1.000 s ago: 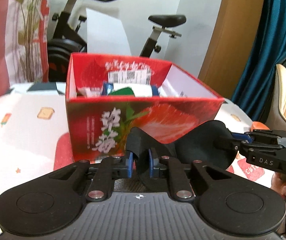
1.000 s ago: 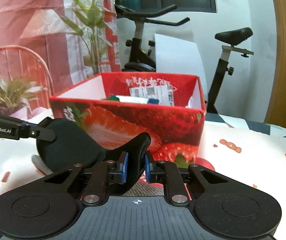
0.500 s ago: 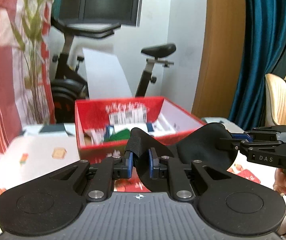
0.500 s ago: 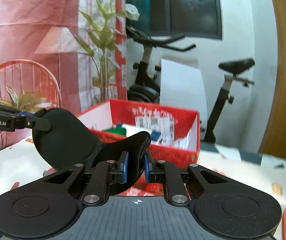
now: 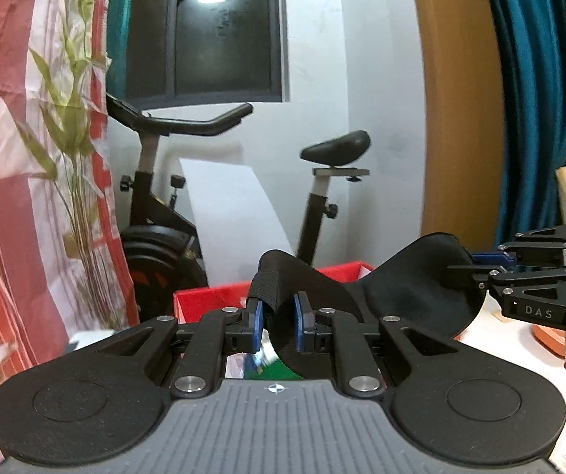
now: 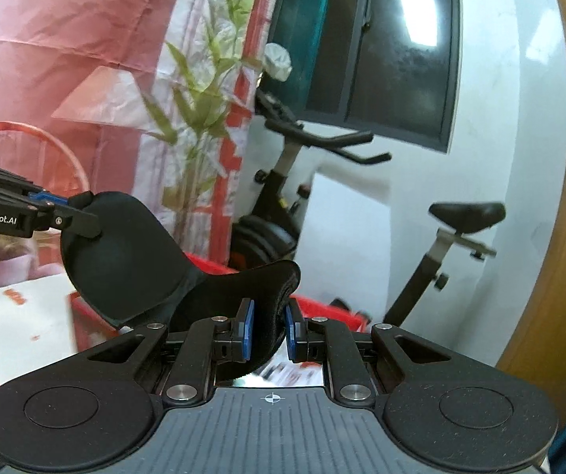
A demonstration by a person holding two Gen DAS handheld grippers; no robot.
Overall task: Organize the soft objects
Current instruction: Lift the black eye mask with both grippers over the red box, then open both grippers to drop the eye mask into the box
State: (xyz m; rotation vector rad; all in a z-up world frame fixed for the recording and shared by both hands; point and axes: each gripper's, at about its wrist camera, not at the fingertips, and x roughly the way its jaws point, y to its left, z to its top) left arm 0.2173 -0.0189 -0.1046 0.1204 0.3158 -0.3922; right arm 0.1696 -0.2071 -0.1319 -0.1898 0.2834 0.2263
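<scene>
We hold the black mask (image 5: 409, 288) up above the red box (image 5: 204, 300), our left gripper (image 5: 276, 326) and right gripper (image 6: 268, 330) each pinching one end, and it looks soft, light and floppy, so ends are good spots.

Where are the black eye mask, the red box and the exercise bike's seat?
black eye mask (image 5: 421, 284), left wrist view, its broad right cup.
red box (image 5: 208, 298), left wrist view, its far wall.
exercise bike seat (image 6: 466, 212), right wrist view, the saddle top.
</scene>
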